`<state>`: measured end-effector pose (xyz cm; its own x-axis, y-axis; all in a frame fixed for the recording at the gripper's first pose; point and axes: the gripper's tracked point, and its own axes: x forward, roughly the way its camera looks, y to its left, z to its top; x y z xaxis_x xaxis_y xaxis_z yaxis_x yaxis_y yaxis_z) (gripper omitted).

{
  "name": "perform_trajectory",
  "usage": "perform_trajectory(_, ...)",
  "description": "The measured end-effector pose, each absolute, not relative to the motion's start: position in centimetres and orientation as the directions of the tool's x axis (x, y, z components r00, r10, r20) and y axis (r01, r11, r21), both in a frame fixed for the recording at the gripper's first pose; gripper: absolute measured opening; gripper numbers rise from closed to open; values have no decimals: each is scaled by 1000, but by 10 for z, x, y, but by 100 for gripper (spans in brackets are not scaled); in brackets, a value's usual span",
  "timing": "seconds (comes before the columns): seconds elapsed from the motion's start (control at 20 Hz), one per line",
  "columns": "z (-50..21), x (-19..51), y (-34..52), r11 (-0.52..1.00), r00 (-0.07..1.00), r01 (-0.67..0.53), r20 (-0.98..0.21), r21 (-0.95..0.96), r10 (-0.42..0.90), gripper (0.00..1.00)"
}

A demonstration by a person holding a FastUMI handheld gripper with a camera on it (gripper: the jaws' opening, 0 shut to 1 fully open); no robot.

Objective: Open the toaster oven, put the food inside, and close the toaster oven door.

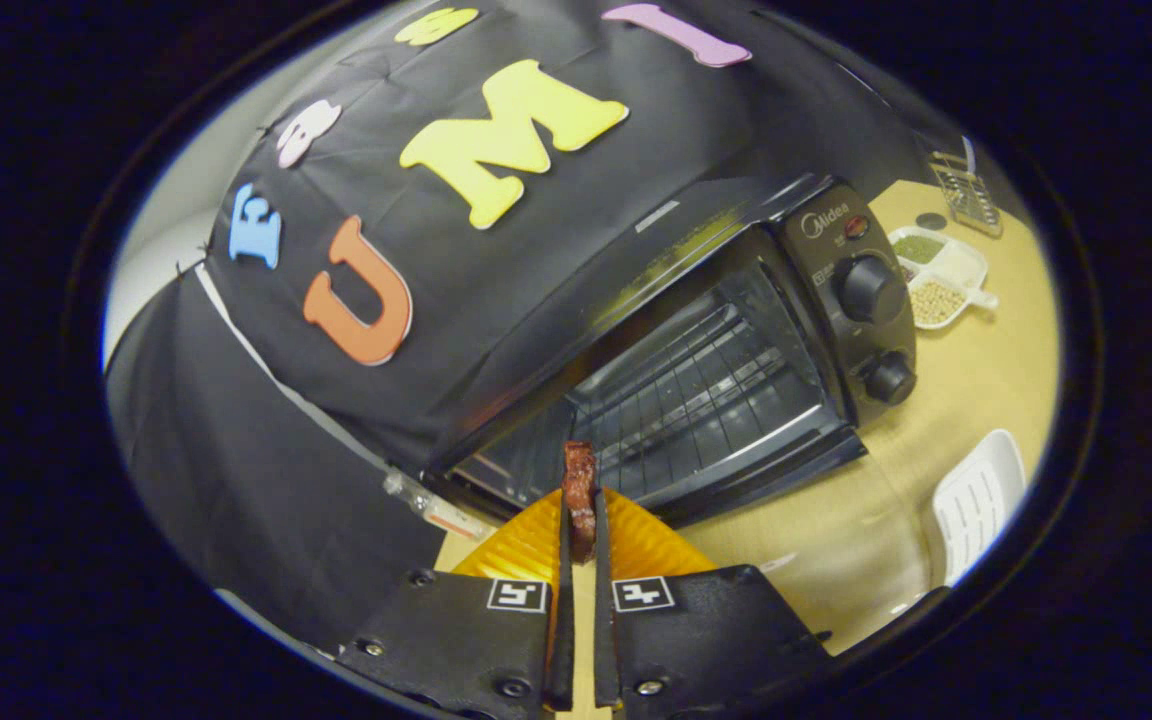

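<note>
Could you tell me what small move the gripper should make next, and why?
Probably carry the food forward onto the rack. The gripper is shut on the food, the toaster oven door already hangs open, and the rack lies just beyond the fingers.

Even indoor light, glare on the toaster oven point(696, 330) top, strong fisheye bending, edges soft.

Food point(579, 490) between the tongs point(581, 520), toaster oven point(696, 370) ahead, divided dish point(941, 275) right beyond
</note>
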<state>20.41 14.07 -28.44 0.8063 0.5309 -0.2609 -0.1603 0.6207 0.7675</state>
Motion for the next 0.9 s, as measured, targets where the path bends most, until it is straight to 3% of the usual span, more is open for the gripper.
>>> perform_trajectory(0.25,-312,249,141,609,883,-111,-203,786,424,11)
perform_trajectory(0.65,-327,268,148,693,883,-142,-226,707,411,14)
perform_trajectory(0.9,-338,277,127,801,895,-103,-297,589,334,29)
